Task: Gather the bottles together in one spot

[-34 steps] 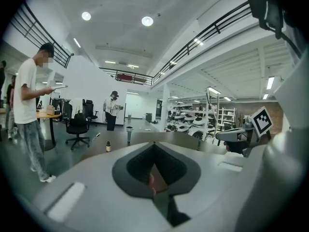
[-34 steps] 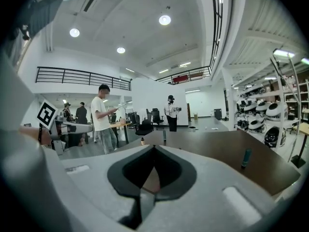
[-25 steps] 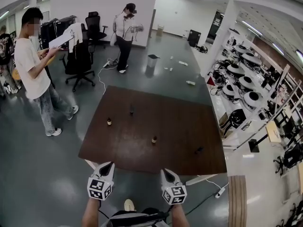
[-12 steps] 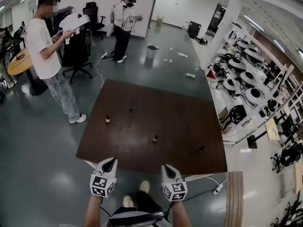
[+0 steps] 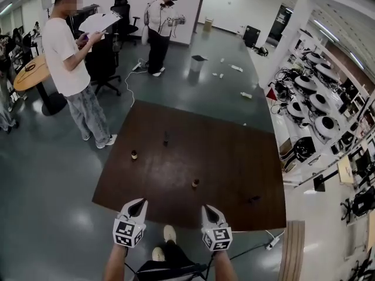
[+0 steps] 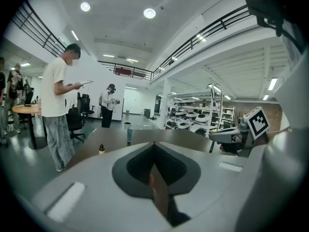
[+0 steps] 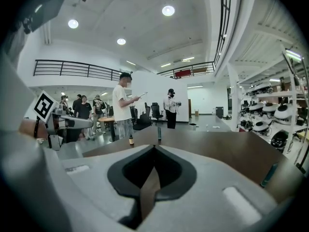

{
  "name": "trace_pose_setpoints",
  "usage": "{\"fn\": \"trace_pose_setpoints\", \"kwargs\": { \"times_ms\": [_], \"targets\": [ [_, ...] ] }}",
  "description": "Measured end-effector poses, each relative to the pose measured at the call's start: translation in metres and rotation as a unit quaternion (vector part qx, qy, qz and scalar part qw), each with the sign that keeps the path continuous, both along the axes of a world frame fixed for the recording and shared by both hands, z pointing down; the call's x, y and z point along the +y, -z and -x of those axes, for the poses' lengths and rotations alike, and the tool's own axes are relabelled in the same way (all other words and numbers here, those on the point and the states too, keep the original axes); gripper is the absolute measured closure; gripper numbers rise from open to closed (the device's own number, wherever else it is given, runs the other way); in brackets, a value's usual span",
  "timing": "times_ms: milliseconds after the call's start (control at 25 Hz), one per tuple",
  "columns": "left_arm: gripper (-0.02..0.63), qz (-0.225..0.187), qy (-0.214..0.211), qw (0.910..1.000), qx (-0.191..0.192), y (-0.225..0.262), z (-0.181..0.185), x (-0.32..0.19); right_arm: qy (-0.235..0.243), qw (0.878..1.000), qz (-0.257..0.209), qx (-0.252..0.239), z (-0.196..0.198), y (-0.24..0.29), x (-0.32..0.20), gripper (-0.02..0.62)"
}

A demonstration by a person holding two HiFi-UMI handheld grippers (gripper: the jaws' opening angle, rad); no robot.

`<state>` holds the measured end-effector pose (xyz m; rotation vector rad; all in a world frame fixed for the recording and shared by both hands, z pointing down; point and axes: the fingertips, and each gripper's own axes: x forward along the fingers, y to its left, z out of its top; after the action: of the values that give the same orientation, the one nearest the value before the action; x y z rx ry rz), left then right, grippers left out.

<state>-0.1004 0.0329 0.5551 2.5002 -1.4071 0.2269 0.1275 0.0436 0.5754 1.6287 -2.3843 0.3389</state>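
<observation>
bottles (image 5: 134, 155) on the desk (image 5: 228, 157) too small in the head view to tell caps or labels, dark bottle (image 5: 253, 199) at the right unclear whether upright or lying, forearms (image 5: 117, 265) cut off at the lower edge, near desk edge hidden behind left gripper (image 6: 154, 143) and right gripper (image 7: 154, 147) in their own views

You're in a big, open robotics lab: rows of white dome-shaped machines (image 5: 326, 124) and black swivel office chairs (image 5: 104, 63).
</observation>
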Motion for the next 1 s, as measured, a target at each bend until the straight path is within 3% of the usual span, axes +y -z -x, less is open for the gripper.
{"fn": "trace_pose_setpoints", "kwargs": {
  "times_ms": [440, 1000],
  "targets": [
    [0.604, 0.024, -0.006, 0.9995, -0.02, -0.035, -0.014, -0.038, 0.017, 1.0, 0.023, -0.012, 0.001, -0.046, -0.043, 0.594],
    [0.604, 0.06, -0.011, 0.9976, -0.031, -0.075, -0.021, -0.05, 0.016, 0.998, 0.06, -0.015, -0.003, -0.098, -0.075, 0.594]
  ]
}}
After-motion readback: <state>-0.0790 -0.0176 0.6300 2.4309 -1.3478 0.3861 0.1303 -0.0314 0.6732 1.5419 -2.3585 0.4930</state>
